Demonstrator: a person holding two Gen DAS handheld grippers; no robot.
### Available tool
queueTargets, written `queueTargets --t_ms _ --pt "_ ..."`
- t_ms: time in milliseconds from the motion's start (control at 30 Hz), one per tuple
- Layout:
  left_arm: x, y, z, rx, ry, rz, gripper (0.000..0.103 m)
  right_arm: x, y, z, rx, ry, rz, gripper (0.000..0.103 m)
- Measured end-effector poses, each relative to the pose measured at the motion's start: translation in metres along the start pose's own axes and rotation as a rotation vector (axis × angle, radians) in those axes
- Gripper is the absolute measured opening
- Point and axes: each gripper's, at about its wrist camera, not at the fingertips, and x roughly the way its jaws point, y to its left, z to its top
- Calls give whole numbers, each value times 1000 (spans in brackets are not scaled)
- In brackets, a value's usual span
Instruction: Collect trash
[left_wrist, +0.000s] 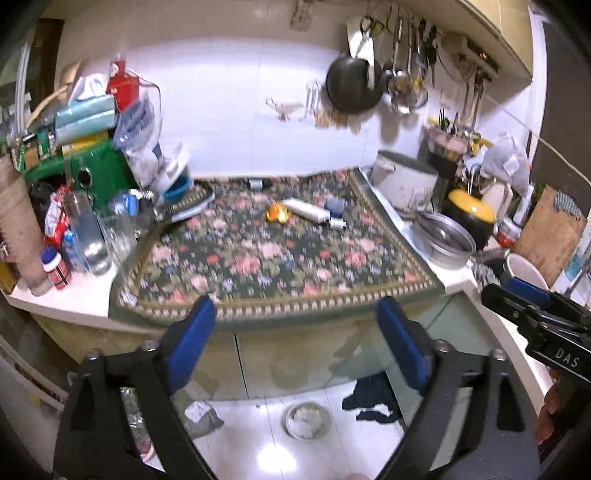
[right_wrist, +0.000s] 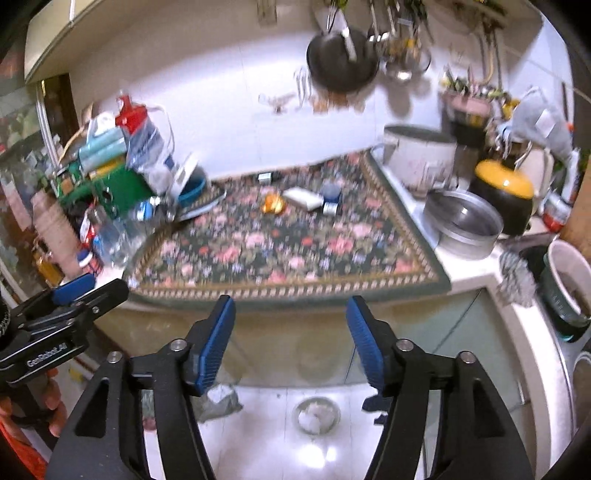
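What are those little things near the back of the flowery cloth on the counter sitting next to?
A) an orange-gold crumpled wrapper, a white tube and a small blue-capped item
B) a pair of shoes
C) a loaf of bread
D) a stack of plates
A: on the floral cloth lie an orange-gold crumpled wrapper, a white tube and a small blue-capped item, close together near the back.

cloth (left_wrist: 258, 258): dark green, pink floral | wrapper (left_wrist: 277, 213): orange-gold | tube (left_wrist: 306, 210): white | pot lid (left_wrist: 474, 208): yellow
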Motion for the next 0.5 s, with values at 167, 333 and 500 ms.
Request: queueTargets --t_ms 167,333,500 --pt "17 6 25 -39 -16 -18 93 5 -9 21 13 -52 -18 68" --pt "46 1 49 -52 -51 45 93 29 -32 47 15 -81 -2 69" --pt "91 -12 88 -93 -45 91 93 60 -57 83 -9 -59 27 68"
